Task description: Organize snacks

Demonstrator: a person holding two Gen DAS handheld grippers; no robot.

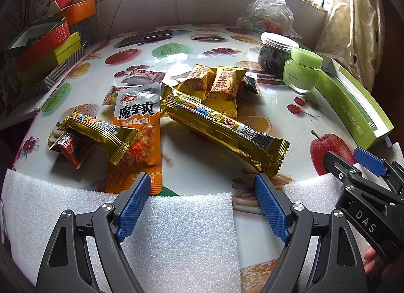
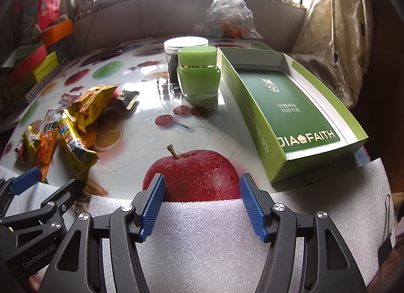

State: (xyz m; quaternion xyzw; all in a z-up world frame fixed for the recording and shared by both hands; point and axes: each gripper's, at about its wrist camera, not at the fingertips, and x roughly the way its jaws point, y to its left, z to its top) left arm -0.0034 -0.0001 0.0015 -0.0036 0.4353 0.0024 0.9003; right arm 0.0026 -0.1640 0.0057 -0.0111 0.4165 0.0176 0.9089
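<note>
Both grippers' jaws wide, empty; long gold foil snack bar [image 1: 222, 129] overlaps the peanut packets [image 1: 219, 86] behind it — grabbing could drag them.

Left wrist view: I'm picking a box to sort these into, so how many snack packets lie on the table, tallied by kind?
Long gold bars: 2
Orange pouch: 1
Yellow peanut packets: 2
Small brown-and-white packets: 2
Small red packet: 1
Small black packet: 1
Total: 9 in sight; any hidden under the pile cannot be counted.
</note>
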